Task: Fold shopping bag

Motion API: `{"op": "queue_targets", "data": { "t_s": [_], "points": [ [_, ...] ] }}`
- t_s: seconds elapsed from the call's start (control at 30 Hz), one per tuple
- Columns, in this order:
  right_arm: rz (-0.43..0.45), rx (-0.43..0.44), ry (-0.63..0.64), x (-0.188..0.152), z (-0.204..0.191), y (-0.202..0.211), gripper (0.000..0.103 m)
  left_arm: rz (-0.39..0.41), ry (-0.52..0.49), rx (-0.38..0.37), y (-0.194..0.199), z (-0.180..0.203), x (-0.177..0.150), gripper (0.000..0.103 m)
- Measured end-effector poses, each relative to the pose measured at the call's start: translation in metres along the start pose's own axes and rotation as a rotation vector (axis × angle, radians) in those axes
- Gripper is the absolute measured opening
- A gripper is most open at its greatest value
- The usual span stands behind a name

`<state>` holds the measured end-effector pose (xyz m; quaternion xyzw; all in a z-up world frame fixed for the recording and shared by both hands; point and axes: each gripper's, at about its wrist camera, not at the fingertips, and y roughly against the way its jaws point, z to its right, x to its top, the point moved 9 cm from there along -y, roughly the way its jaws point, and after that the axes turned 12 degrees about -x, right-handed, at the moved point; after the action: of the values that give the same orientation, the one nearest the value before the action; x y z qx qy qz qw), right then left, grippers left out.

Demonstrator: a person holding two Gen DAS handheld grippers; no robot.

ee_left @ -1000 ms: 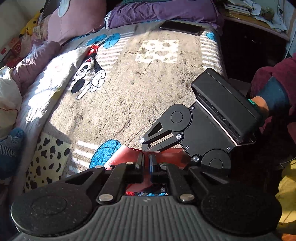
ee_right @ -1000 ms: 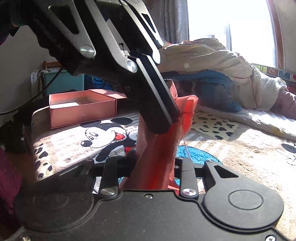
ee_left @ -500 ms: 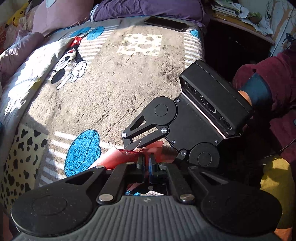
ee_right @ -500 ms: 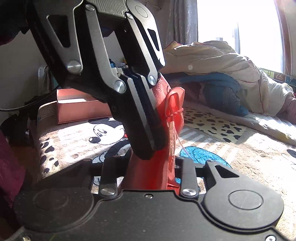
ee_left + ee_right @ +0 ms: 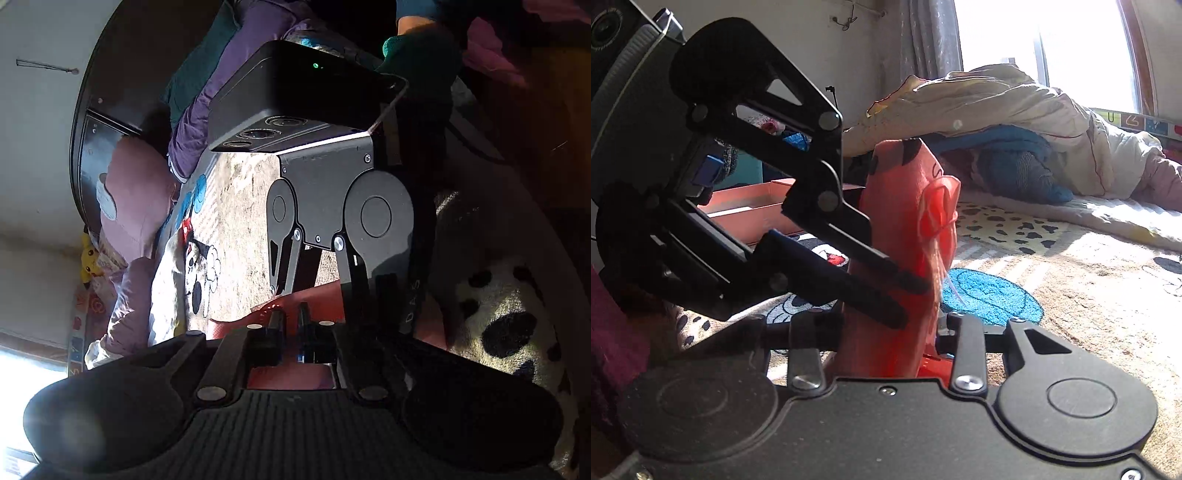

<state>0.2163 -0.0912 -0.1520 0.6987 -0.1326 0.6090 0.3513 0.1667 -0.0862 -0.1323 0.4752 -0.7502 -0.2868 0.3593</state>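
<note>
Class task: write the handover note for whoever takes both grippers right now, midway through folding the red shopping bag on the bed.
Left gripper: shut on the red shopping bag, pinching its bunched fabric.
Right gripper: jaws opening, with the bag standing between them; the pads look to be easing off it.
Bag: gathered into an upright bundle above the patterned blanket, one handle loop sticking out at the side.
Done: the bag is bunched narrow, not spread flat.
Left: a neat finished fold is not visible yet; probably regrip with the right, finish folding and lay it on the blanket.
</note>
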Motion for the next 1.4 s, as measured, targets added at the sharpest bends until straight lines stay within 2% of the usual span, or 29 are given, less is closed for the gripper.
{"op": "queue_targets", "data": {
  "t_s": [0.03, 0.07, 0.13, 0.27, 0.33, 0.47, 0.5, 0.6, 0.67, 0.7, 0.8, 0.87, 0.93, 1.0, 1.03, 1.13, 1.2, 1.27, 1.4],
  "points": [
    [0.002, -0.002, 0.005, 0.000, -0.001, 0.000, 0.036, 0.021, 0.030, -0.017, 0.001, -0.001, -0.001, 0.004],
    [0.005, -0.001, 0.010, -0.001, -0.002, 0.001, 0.037, 0.077, 0.165, -0.119, 0.004, -0.006, -0.001, 0.006],
    [0.014, 0.010, 0.021, -0.001, -0.005, 0.004, 0.038, 0.164, 0.360, -0.220, 0.008, -0.016, -0.006, 0.007],
    [0.001, 0.007, 0.066, -0.001, -0.012, 0.012, 0.042, 0.186, 0.289, -0.196, 0.009, -0.005, 0.000, 0.007],
    [-0.017, 0.010, 0.083, -0.001, -0.013, 0.017, 0.045, 0.181, 0.207, -0.155, 0.008, 0.002, 0.001, 0.008],
    [-0.046, 0.028, 0.162, -0.002, -0.015, 0.031, 0.055, 0.182, 0.139, -0.079, 0.002, 0.008, -0.002, 0.008],
    [-0.050, 0.041, 0.185, -0.002, -0.015, 0.037, 0.057, 0.183, 0.146, -0.074, 0.002, 0.007, -0.003, 0.008],
    [-0.083, 0.118, 0.232, -0.005, -0.010, 0.054, 0.058, 0.121, 0.058, 0.004, -0.007, 0.013, -0.012, 0.010],
    [-0.102, 0.189, 0.150, -0.004, 0.006, 0.066, 0.054, 0.091, 0.052, 0.029, -0.012, 0.014, -0.020, 0.011],
    [-0.095, 0.205, 0.059, -0.002, 0.020, 0.069, 0.053, 0.095, 0.065, 0.023, -0.012, 0.013, -0.022, 0.011],
    [-0.034, 0.177, -0.169, 0.008, 0.054, 0.069, 0.054, 0.095, 0.065, 0.032, -0.012, 0.013, -0.025, 0.011],
    [0.018, 0.187, -0.286, 0.016, 0.062, 0.066, 0.054, 0.100, 0.022, 0.050, -0.012, 0.019, -0.022, 0.011],
    [0.046, 0.209, -0.433, 0.021, 0.069, 0.057, 0.047, 0.104, -0.036, 0.073, -0.009, 0.028, -0.020, 0.011],
    [0.035, 0.219, -0.555, 0.018, 0.077, 0.044, 0.038, 0.133, -0.070, 0.080, -0.003, 0.038, -0.018, 0.011],
    [0.026, 0.224, -0.591, 0.015, 0.078, 0.039, 0.037, 0.135, -0.077, 0.080, -0.002, 0.040, -0.017, 0.011],
    [0.007, 0.258, -0.629, 0.012, 0.073, 0.033, 0.037, 0.152, -0.100, 0.078, 0.001, 0.047, -0.015, 0.012],
    [-0.009, 0.294, -0.582, 0.014, 0.056, 0.030, 0.037, 0.161, -0.107, 0.074, 0.000, 0.050, -0.014, 0.013],
    [-0.056, 0.294, -0.513, 0.011, 0.043, 0.025, 0.036, 0.171, -0.046, 0.050, -0.001, 0.045, -0.015, 0.013],
    [-0.095, 0.298, -0.429, 0.003, 0.050, 0.030, 0.036, 0.173, -0.010, 0.042, 0.001, 0.039, -0.020, 0.014]
  ]
}}
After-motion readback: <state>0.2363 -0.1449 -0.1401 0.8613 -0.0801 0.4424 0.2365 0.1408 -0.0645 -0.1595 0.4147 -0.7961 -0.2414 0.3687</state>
